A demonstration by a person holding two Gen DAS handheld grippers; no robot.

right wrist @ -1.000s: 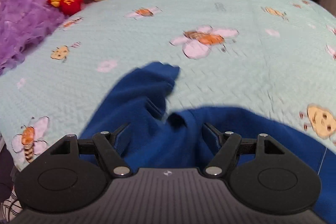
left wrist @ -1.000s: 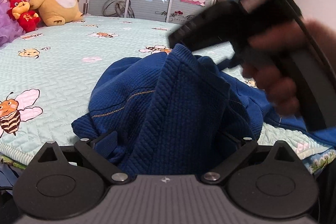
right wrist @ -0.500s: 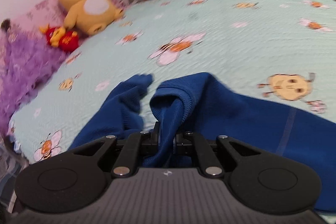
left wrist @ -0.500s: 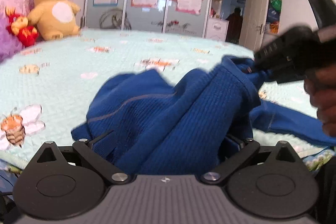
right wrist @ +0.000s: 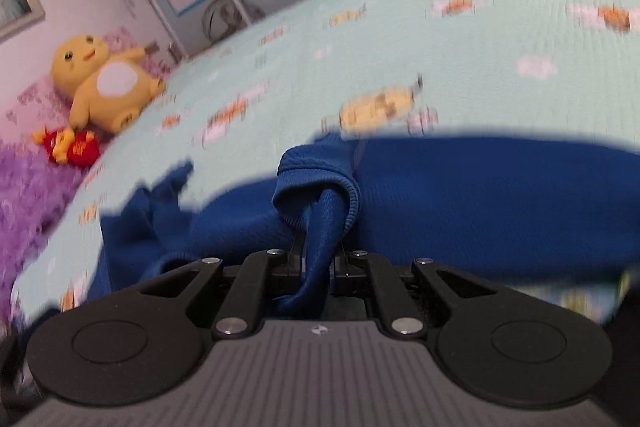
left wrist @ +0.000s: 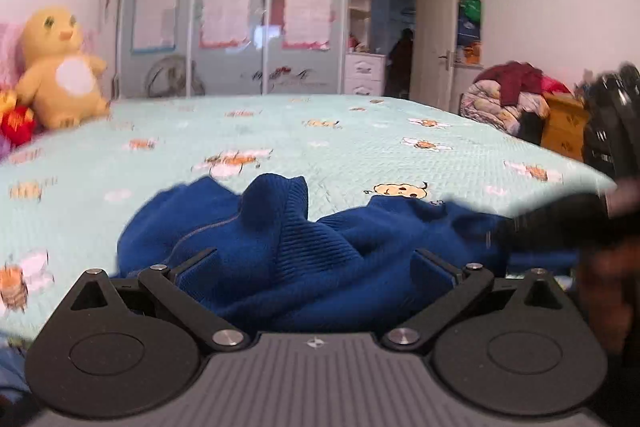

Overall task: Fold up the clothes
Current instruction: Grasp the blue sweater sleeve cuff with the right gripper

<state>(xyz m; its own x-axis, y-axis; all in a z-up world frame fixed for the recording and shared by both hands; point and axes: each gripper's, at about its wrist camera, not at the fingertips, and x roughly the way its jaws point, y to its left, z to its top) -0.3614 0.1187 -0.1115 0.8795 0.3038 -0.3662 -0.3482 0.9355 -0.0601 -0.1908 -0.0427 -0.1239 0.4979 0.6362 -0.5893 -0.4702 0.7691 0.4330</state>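
A dark blue knit sweater (left wrist: 280,251) lies bunched on the pale green bedspread (left wrist: 320,131). My left gripper (left wrist: 314,267) is open, its jaws wide apart around a heap of the sweater at the bed's near edge. My right gripper (right wrist: 320,267) is shut on a ribbed fold of the sweater (right wrist: 320,211), with cloth hanging down between its jaws. The rest of the sweater (right wrist: 500,203) stretches to the right. In the left wrist view the right gripper (left wrist: 560,223) shows blurred at the right, at the sweater's right end.
A yellow plush toy (left wrist: 60,71) and a red one (right wrist: 72,147) sit at the bed's head, beside purple frilly fabric (right wrist: 24,195). A wardrobe with posters (left wrist: 228,15) stands behind the bed. A pile of clothes (left wrist: 508,95) and a wooden cabinet (left wrist: 564,123) are at the right.
My right gripper closed on a sweater fold and pulled it right and down, stretching the garment out. The raised heap before my left gripper dropped lower. Both cameras tilted up.
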